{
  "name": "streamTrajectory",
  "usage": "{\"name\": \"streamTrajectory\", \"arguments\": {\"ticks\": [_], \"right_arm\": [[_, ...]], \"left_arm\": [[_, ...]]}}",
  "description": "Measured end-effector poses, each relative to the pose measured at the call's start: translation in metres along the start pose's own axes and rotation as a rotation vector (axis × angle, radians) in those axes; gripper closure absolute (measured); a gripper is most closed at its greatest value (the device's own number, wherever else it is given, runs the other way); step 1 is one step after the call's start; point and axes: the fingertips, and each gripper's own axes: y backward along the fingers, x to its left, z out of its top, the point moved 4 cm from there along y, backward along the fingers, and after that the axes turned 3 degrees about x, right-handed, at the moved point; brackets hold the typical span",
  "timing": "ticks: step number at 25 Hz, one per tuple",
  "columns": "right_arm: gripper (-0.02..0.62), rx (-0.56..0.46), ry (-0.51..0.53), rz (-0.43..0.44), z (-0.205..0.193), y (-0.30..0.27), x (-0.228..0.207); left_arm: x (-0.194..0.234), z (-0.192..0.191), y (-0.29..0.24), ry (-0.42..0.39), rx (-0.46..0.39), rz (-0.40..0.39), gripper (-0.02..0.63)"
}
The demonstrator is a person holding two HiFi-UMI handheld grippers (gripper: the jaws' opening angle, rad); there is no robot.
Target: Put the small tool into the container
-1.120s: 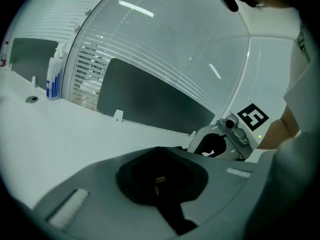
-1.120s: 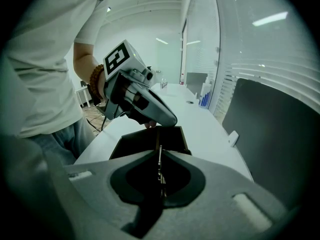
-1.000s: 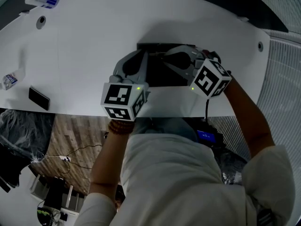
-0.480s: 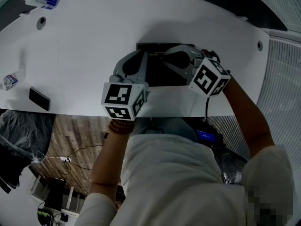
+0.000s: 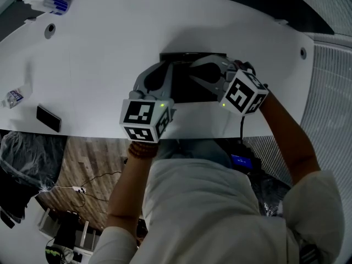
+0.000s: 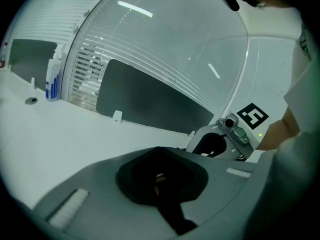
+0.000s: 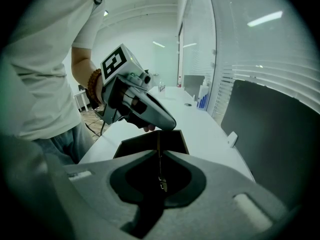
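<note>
The container (image 5: 190, 91) is a dark, shallow rectangular box on the white table (image 5: 99, 65), seen again past my right jaws (image 7: 174, 140). My right gripper (image 5: 192, 73) hangs over the box; in its own view it (image 7: 159, 151) is shut on the small tool (image 7: 161, 184), a thin metal piece showing in the seam between the jaws. At the box's left edge my left gripper (image 5: 165, 67) points down at the near rim (image 7: 170, 124). Its jaws meet at their tips (image 6: 160, 150). From the left gripper view the right gripper (image 6: 212, 145) shows behind them.
A black phone (image 5: 48, 118) and a small packet (image 5: 14, 97) lie near the table's left edge. A spray bottle (image 5: 47, 1) stands at the far left corner (image 6: 52, 79). A dark panel (image 6: 150, 106) stands along the table's back. Below the near edge is wooden floor with cables (image 5: 82, 164).
</note>
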Motion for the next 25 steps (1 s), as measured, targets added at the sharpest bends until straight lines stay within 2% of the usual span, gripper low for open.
{"name": "streamTrajectory", "arguments": {"ticks": [11, 17, 22, 25], "right_arm": [[0.592, -0.085, -0.056, -0.091, 0.025, 0.027, -0.008], [0.593, -0.167, -0.088, -0.165, 0.050, 0.057, -0.009], [0.594, -0.194, -0.108, -0.252, 0.079, 0.088, -0.008], [0.594, -0.241, -0.160, -0.332, 0.092, 0.107, -0.010]], "left_arm": [[-0.011, 0.013, 0.008, -0.031, -0.013, -0.021, 0.603], [-0.033, 0.043, 0.024, -0.055, -0.059, -0.052, 0.603], [-0.052, 0.069, 0.035, -0.089, -0.102, -0.077, 0.603], [-0.064, 0.083, 0.043, -0.108, -0.129, -0.091, 0.603]]}}
